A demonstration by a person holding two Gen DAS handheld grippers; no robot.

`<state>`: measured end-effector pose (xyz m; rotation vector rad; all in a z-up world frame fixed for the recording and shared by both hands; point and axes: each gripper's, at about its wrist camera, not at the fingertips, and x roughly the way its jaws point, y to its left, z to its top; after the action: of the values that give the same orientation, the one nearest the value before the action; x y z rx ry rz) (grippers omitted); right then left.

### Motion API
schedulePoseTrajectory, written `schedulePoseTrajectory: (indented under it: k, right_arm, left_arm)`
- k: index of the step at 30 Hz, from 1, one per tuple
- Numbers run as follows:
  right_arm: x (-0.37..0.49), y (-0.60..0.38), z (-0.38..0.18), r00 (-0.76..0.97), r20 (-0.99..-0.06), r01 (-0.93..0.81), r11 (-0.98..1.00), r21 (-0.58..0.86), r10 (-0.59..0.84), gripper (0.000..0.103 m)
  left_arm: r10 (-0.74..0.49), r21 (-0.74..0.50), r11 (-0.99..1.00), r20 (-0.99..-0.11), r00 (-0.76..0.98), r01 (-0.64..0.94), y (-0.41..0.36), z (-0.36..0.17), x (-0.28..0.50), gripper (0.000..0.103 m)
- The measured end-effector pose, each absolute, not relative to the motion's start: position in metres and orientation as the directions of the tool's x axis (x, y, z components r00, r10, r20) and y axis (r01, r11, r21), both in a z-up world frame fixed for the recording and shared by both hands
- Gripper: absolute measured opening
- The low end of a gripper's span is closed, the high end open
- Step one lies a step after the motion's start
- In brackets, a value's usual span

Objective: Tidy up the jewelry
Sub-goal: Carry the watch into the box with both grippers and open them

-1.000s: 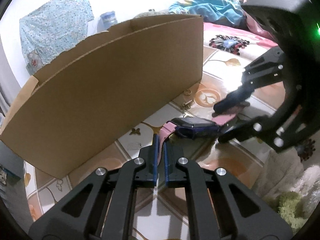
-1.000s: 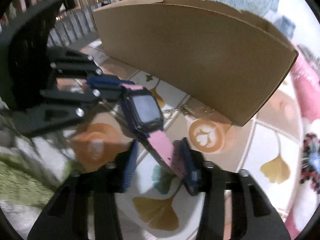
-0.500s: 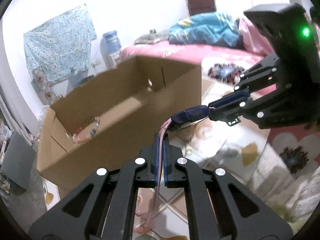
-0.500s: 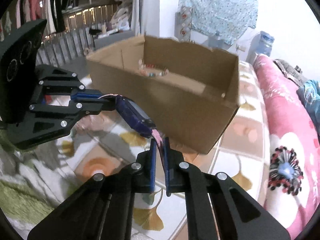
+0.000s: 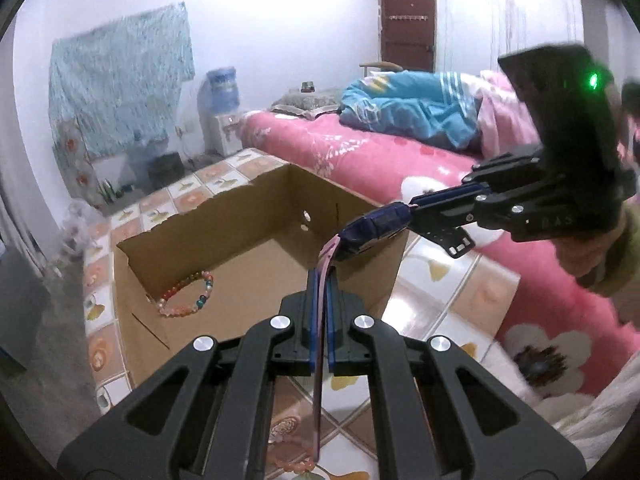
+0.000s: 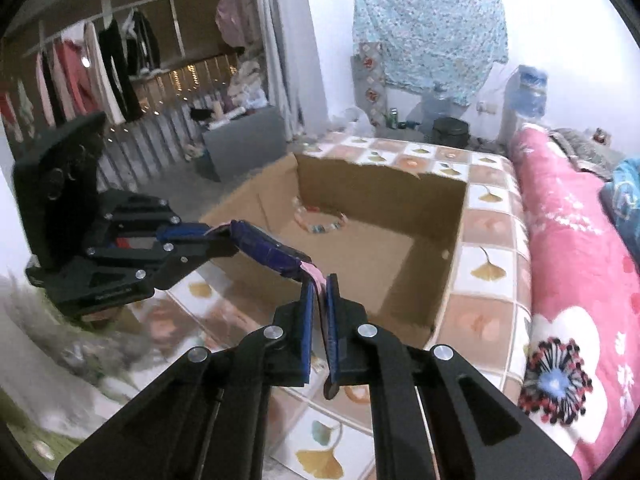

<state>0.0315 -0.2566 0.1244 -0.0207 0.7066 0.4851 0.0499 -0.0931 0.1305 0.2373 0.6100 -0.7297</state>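
Above cardboard box, grippers clamping watch

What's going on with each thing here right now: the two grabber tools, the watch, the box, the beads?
Left hand-held gripper: shut on one pink strap.
Right hand-held gripper: shut on the other strap.
Watch: in the air, strung between both grippers, beside the box's near wall.
Cardboard box: open at the top, on the tiled bedspread.
Bead bracelet: lying inside the box.

Watch between both grippers, above cardboard box
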Motion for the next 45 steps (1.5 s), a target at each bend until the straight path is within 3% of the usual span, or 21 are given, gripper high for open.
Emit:
schedulePoseTrajectory:
  k: [5,11,18,24,27,29,34,36,40,45]
  right_arm:
    - [0.081,-0.257,0.145,0.547,-0.669,-0.449,0.851,0.274,0.504,0.007]
    - [0.156,-0.247,0.133,0.419,-0.751,-0.393,0.848,0.356,0.51,0.007]
    - [0.235,-0.233,0.088,0.302,-0.873,-0.308,0.906,0.291,0.383,0.007]
    - [0.285,-0.224,0.049,0.203,-0.951,-0.287,0.943,0.168,0.231,0.007]
    - [0.302,-0.219,0.032,0.163,-0.972,-0.296,0.948,0.114,0.168,0.009]
    - [0.309,-0.216,0.026,0.175,-0.977,-0.304,0.95,0.063,0.121,0.01]
    - [0.317,-0.215,0.029,0.25,-0.964,-0.315,0.949,0.003,0.086,0.017]
    - [0.321,-0.217,0.033,0.277,-0.956,-0.316,0.949,0.003,0.096,0.029]
    - [0.326,-0.222,0.035,0.284,-0.951,-0.294,0.955,0.038,0.125,0.029]
    - [0.322,-0.226,0.041,0.272,-0.948,-0.273,0.958,0.09,0.167,0.038]
  left_arm:
    - [-0.583,-0.176,0.73,-0.664,0.468,0.66,-0.074,0.142,0.101,0.003]
    - [-0.564,-0.346,0.764,-0.767,0.305,0.545,-0.062,0.111,0.183,0.002]
    - [-0.525,-0.426,0.798,-0.839,0.145,0.426,-0.067,0.055,0.255,0.002]
    - [-0.458,-0.421,0.829,-0.889,0.015,0.368,-0.087,0.013,0.296,0.003]
    - [-0.439,-0.434,0.847,-0.897,-0.055,0.306,-0.092,-0.007,0.312,0.012]
    - [-0.424,-0.423,0.857,-0.903,-0.061,0.295,-0.094,-0.014,0.318,0.025]
    - [-0.429,-0.426,0.859,-0.902,-0.052,0.284,-0.089,-0.018,0.322,0.038]
    - [-0.428,-0.424,0.86,-0.902,-0.052,0.284,-0.085,-0.019,0.321,0.04]
    - [-0.432,-0.432,0.862,-0.9,-0.063,0.265,-0.078,-0.02,0.32,0.043]
    - [-0.446,-0.435,0.856,-0.895,-0.027,0.277,-0.073,-0.005,0.315,0.049]
